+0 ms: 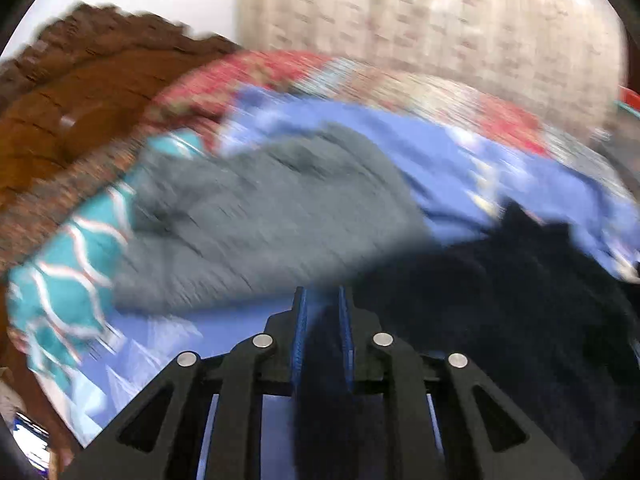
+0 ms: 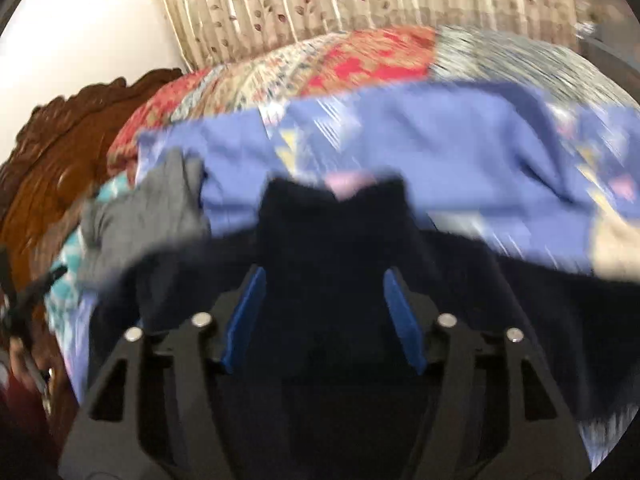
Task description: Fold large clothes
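Dark garment (image 2: 320, 248) lies on the bed (image 2: 460, 136), right of one grey garment (image 1: 260, 216). Your left gripper (image 1: 323, 300) is clenched on its cloth. Your right gripper (image 2: 324, 280) is spread apart around a bunch, not pinching. Squeeze it, then lift both evenly. I count two garments.

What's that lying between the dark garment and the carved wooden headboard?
A gray garment lies between the dark garment and the headboard, beside a teal patterned cloth. The left wrist view shows it largest, though both views are blurred.
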`<state>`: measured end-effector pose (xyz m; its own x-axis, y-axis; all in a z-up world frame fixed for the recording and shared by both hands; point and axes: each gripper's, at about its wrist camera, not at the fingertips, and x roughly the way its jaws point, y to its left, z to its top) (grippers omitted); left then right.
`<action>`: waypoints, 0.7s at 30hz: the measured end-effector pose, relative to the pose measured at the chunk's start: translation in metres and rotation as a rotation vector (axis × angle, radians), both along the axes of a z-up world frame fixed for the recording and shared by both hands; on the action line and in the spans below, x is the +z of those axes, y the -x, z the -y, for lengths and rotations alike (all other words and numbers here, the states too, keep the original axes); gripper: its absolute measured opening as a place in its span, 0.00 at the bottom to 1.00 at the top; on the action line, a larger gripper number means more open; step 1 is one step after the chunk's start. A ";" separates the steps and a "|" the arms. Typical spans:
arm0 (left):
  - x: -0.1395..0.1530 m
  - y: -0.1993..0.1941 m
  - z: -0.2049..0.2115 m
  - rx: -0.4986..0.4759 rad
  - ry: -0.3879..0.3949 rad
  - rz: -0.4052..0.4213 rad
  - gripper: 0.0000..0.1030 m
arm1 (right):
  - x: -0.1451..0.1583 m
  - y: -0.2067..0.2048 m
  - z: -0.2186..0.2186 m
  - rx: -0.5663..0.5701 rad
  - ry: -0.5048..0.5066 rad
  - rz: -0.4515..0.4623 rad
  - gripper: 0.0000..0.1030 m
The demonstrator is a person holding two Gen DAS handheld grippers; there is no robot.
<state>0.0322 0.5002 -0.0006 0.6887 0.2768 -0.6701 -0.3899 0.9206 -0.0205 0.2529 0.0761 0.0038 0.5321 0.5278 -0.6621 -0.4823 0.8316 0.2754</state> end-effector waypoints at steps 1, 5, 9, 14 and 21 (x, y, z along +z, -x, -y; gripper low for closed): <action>-0.005 0.012 0.011 -0.044 0.021 -0.017 0.41 | -0.007 0.029 0.030 -0.015 0.005 -0.006 0.63; -0.031 0.068 0.068 -0.252 0.144 -0.121 0.48 | -0.034 0.128 0.132 -0.130 0.006 -0.068 0.68; -0.052 0.108 0.113 -0.365 0.251 -0.199 0.60 | -0.059 0.201 0.181 -0.187 -0.032 -0.135 0.82; -0.088 0.120 0.132 -0.292 0.246 -0.287 0.87 | -0.088 0.239 0.184 -0.139 0.021 -0.190 0.84; -0.118 0.100 0.164 -0.330 0.314 -0.377 0.61 | -0.116 0.230 0.135 -0.012 0.134 -0.165 0.54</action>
